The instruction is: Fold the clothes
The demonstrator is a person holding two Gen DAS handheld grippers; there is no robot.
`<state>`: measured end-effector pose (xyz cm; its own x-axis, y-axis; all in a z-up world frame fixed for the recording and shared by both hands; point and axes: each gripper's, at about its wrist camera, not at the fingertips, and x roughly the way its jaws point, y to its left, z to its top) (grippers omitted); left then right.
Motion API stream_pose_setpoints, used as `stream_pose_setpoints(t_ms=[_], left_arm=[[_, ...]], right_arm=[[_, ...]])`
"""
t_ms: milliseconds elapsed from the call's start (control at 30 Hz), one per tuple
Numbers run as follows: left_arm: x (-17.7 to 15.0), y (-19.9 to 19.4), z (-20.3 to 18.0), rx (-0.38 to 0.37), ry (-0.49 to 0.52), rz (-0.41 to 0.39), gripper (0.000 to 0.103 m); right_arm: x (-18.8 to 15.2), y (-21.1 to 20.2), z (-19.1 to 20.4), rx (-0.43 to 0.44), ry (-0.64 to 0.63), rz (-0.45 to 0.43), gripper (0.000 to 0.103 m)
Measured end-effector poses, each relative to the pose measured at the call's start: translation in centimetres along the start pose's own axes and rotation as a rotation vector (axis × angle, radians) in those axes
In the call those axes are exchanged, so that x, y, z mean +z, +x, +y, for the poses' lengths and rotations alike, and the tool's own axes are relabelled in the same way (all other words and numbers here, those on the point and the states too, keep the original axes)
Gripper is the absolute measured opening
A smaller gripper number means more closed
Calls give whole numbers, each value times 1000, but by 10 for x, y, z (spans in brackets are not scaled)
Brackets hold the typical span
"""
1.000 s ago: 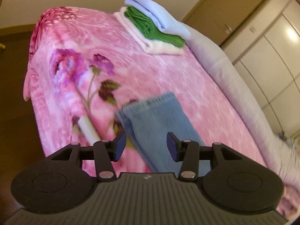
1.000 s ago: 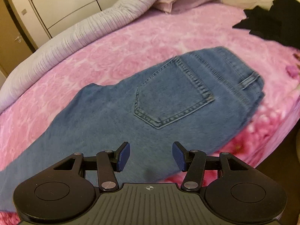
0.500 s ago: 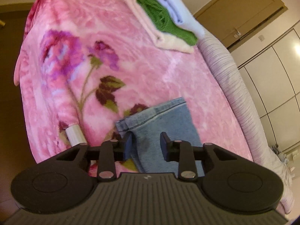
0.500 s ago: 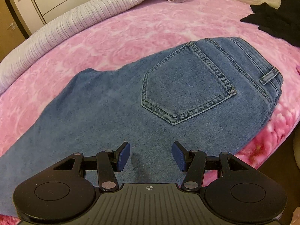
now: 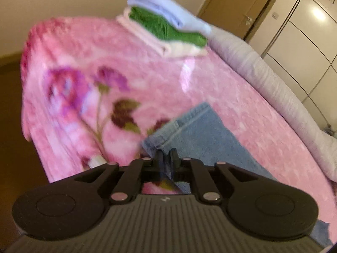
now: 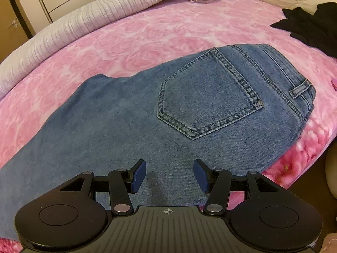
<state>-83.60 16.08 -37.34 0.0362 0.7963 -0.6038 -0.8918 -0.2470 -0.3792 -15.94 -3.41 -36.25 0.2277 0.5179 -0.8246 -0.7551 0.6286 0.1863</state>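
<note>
Left wrist view, left to right: the pink floral blanket [image 5: 88, 67] covers the bed and fills most of the frame. A stack of folded clothes [image 5: 166, 27] sits at upper centre, with a white item at the bottom, a green one in the middle and a pale blue one on top. The left gripper [image 5: 166, 158] is at lower centre, its jaws pressed together on the hem corner of the jeans [image 5: 202, 135]; a raised fold of denim stands directly between the fingers. The leg of the jeans runs from this point toward the lower right of the frame. A grey quilted duvet [image 5: 273, 88] lies along the right edge of the bed, with a door and cabinets behind it. This view is motion-blurred.

Right wrist view, left to right: the duvet [image 6: 69, 27] crosses the upper left. The jeans [image 6: 130, 113] lie flat on the blanket [image 6: 168, 29], spanning the frame from the lower left to the waistband at right, back pocket [image 6: 208, 103] facing up. The right gripper [image 6: 169, 172] is at lower centre above the denim, jaws spread wide with nothing between them. A black garment [image 6: 309, 25] lies at the upper right
</note>
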Motion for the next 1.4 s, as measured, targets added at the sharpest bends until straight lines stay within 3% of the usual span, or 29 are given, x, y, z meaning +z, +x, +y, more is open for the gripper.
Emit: stream_pose_setpoints(t_ms=[167, 233, 300, 333, 433, 533, 633, 767, 833, 900, 967, 1067, 1233, 1400], left_arm=[[-3, -16, -30, 73, 221, -118, 7], [-8, -11, -36, 120, 303, -138, 7], [-12, 2, -35, 113, 363, -109, 10], [-14, 11, -31, 115, 374, -63, 11], [-12, 13, -18, 131, 353, -49, 18], [-1, 2, -1, 123, 196, -38, 13], [2, -13, 1, 34, 118, -27, 11], [-3, -15, -28, -27, 267, -32, 13], [-7, 3, -32, -6, 293, 29, 16], [-8, 19, -22, 15, 216, 72, 13], [-3, 14, -8, -30, 67, 82, 14], [0, 2, 15, -104, -142, 119, 25], [-16, 8, 47, -221, -462, 202, 25], [-25, 16, 52, -226, -572, 179, 29]], right_arm=[[-2, -1, -3, -4, 9, 7, 54], [-3, -2, -3, -3, 4, 9, 54], [-4, -4, -1, 5, -12, 9, 54], [-5, -4, -1, 7, -15, 10, 54], [-8, -5, -3, 4, -11, 15, 54], [-9, -8, -8, 4, 2, 9, 54], [-10, -9, -11, -2, 10, 8, 54], [-11, -9, -6, 16, -9, 9, 54], [-13, -10, -3, 29, -23, 9, 54], [-14, -12, -3, 33, -32, 3, 54], [-15, -15, -6, 28, -37, -4, 54], [-15, -20, -16, 10, -12, -21, 54], [-15, -19, -29, 2, 34, -17, 54], [-14, -24, -29, 17, 20, -21, 54]])
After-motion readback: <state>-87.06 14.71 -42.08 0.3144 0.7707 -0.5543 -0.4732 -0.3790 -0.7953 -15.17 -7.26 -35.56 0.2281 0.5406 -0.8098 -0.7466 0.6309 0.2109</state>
